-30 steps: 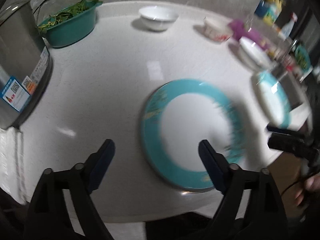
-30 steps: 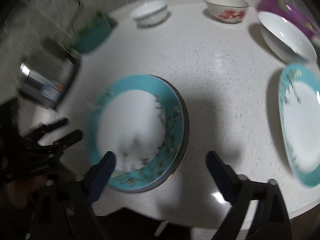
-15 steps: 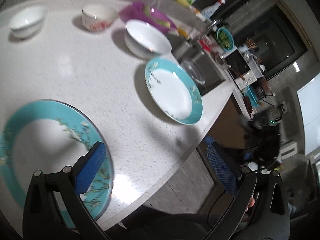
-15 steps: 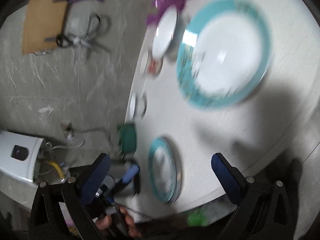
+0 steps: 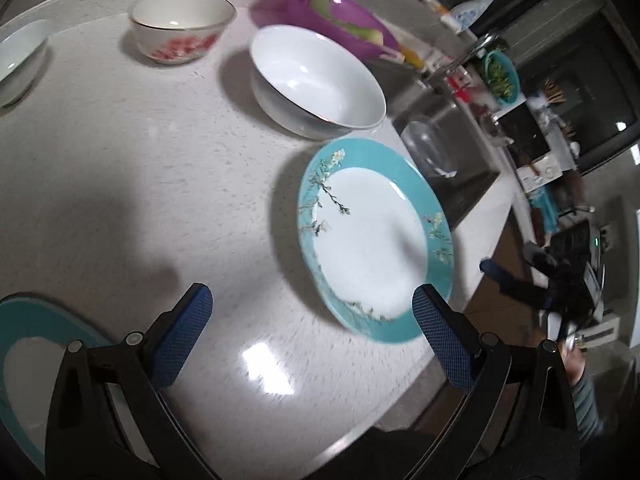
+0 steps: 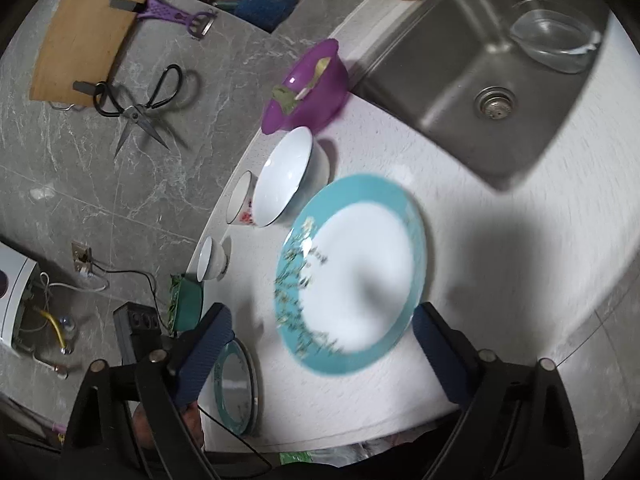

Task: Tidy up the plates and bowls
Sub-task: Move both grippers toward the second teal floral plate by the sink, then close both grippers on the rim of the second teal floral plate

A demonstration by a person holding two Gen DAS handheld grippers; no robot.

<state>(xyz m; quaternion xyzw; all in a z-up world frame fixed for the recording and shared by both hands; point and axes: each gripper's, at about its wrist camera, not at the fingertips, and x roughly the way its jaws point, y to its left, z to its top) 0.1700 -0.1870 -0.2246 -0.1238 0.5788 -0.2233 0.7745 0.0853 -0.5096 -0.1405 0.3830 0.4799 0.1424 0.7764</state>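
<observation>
**Both grippers over the plates**

Left gripper (image 5: 312, 320) hangs spread wide, gripping nothing; right gripper (image 6: 320, 332) is closing, jaws either side of one teal-rimmed plate (image 6: 352, 272) without touching it (blurred). A second plate stack (image 5: 24, 344) lies at the near counter (image 5: 140, 168) edge. Beyond: three bowls, one large white bowl (image 5: 316, 84), one floral bowl (image 5: 182, 28), one small white bowl (image 5: 18, 60). Farthest, one purple basin (image 5: 340, 20).

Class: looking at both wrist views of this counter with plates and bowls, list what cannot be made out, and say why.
- Second teal plate, left wrist view: cut off by the frame edge and the gripper's finger.
- Flower pattern on the near teal plate, right wrist view: smeared by motion blur.
- Green basin, right wrist view: mostly behind a finger.
</observation>
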